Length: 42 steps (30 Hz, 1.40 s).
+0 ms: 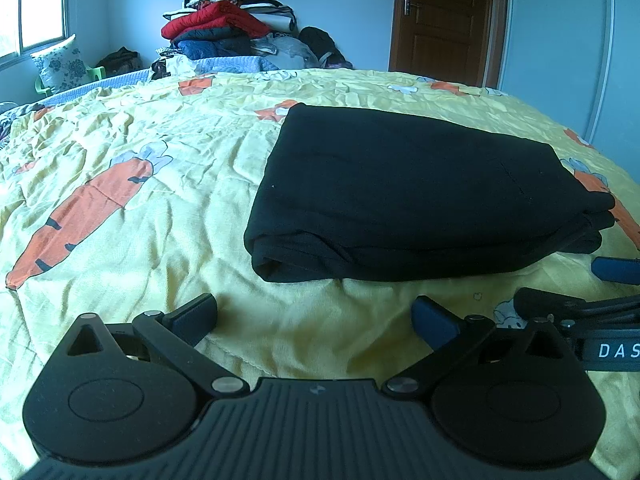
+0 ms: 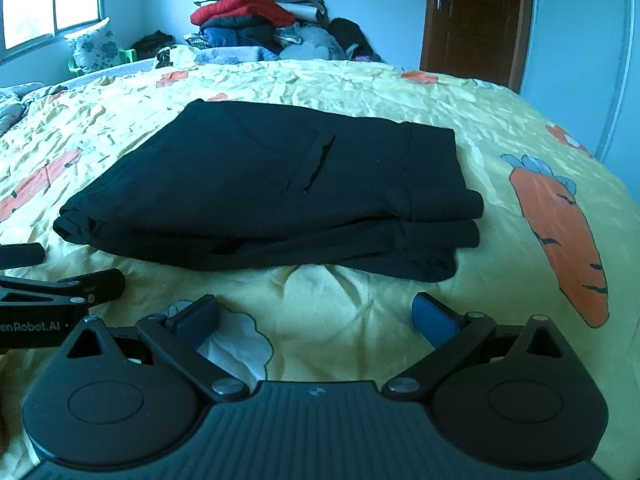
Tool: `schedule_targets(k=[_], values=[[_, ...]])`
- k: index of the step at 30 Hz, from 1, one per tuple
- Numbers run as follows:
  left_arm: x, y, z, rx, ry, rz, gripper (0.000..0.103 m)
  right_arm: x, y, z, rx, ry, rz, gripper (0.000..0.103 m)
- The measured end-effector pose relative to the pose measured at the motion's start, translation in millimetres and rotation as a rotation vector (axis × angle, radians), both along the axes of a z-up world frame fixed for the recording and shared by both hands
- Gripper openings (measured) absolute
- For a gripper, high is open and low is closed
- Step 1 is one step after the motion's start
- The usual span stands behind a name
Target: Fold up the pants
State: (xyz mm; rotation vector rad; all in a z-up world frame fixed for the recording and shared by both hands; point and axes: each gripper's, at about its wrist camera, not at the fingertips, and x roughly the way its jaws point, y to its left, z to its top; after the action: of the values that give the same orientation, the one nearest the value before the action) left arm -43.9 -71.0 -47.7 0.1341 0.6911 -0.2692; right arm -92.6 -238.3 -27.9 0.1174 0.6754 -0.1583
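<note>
The left claw (image 1: pixel 314 320) hangs low over the bed with its two fingers spread wide and nothing between them, only the yellow carrot-print bedspread (image 1: pixel 160 208) beneath. The right claw (image 2: pixel 316 318) sits just beside it, likewise released, its fingers parted over a white cartoon patch on the same cover. In the left wrist view the right claw's blue pads show at the right edge; in the right wrist view the left claw's dark fingers show at the left edge.

Just beyond both claws, apart from them, lie the black pants (image 1: pixel 412 192), folded into a thick, roughly rectangular stack flat on the bedspread, layered edges facing the cameras and a pocket slit on top.

Past the bed's far edge stands a pile of clothes (image 1: pixel 228 24). A floral pillow (image 1: pixel 60 64) sits under the window at left, and a brown wooden door (image 1: pixel 444 20) at right.
</note>
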Motion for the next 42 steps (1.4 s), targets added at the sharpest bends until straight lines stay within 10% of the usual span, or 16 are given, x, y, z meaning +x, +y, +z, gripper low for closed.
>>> schedule_targets(k=[42], values=[[-2.7, -0.8, -0.3, -0.001, 0.001, -0.018, 0.103, -7.8, 1.1, -2.0, 0.001, -0.023, -0.005, 0.103]])
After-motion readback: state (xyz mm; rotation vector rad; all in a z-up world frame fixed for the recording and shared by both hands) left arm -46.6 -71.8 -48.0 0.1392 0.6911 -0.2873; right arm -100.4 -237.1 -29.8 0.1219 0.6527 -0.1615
